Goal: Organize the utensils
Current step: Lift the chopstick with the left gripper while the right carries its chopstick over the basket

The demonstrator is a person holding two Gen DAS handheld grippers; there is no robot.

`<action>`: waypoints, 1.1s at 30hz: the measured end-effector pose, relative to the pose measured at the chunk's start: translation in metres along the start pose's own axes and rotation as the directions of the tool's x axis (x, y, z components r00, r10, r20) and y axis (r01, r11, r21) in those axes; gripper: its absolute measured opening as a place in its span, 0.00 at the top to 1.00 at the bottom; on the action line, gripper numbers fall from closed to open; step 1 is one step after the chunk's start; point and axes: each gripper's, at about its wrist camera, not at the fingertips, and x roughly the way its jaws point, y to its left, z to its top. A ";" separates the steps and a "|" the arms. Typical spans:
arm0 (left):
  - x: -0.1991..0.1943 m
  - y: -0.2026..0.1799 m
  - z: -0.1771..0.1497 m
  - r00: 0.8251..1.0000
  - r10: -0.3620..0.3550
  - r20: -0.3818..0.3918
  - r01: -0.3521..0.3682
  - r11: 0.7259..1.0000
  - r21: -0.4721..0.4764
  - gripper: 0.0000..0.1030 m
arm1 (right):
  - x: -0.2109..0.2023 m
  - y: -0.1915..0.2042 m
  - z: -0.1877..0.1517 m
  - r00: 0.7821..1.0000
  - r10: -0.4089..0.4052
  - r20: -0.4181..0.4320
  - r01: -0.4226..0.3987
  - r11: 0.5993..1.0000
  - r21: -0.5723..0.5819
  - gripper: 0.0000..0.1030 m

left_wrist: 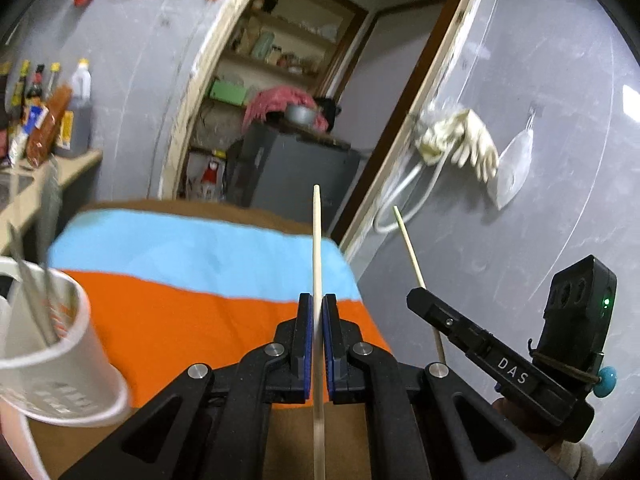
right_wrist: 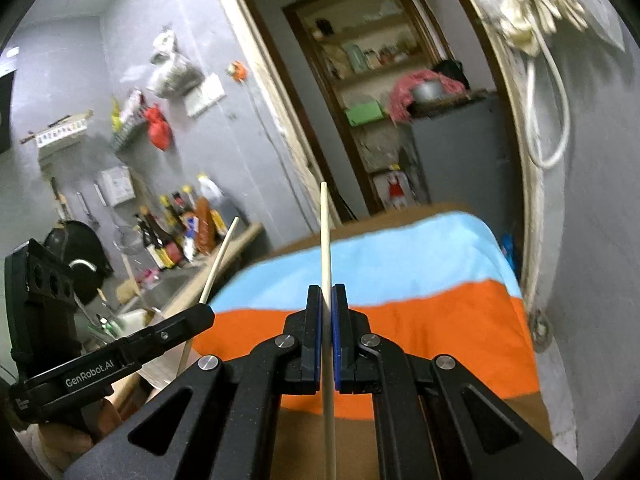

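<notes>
My left gripper pinches one chopstick; my right gripper pinches second chopstick. Both raised over table's near edge, striped cloth beneath, open air ahead. One white cup at table's left edge holds metal utensils, count unclear. Bottles on counter beyond.

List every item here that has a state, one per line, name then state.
Left tongs: shut on a chopstick, lifted above the table.
Right tongs: shut on the other chopstick.
Left chopstick: clamped, tip pointing up and forward.
Right chopstick: clamped, tip pointing up and forward.
White cup: upright, metal utensils standing in it.
Striped cloth: spread flat over the table.
Doorway: open.
</notes>
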 end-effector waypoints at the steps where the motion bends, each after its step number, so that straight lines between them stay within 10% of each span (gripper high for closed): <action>1: -0.007 0.002 0.004 1.000 0.001 0.018 -0.001 1.000 0.002 0.95 | -0.001 0.007 0.003 1.000 0.008 0.010 -0.008 1.000 -0.005 0.96; 13: -0.089 0.052 0.042 0.975 0.087 0.203 -0.086 0.996 -0.014 0.95 | 0.012 0.107 0.029 0.975 0.173 0.139 -0.166 0.984 -0.063 0.96; 24: -0.139 0.154 0.065 0.896 0.233 0.379 -0.177 0.968 -0.176 0.95 | 0.054 0.177 0.027 0.909 0.323 0.263 -0.330 0.944 -0.018 0.96; 33: -0.142 0.200 0.044 0.869 0.207 0.450 -0.107 0.965 -0.239 0.95 | 0.083 0.196 -0.007 0.869 0.358 0.341 -0.381 0.925 0.000 0.96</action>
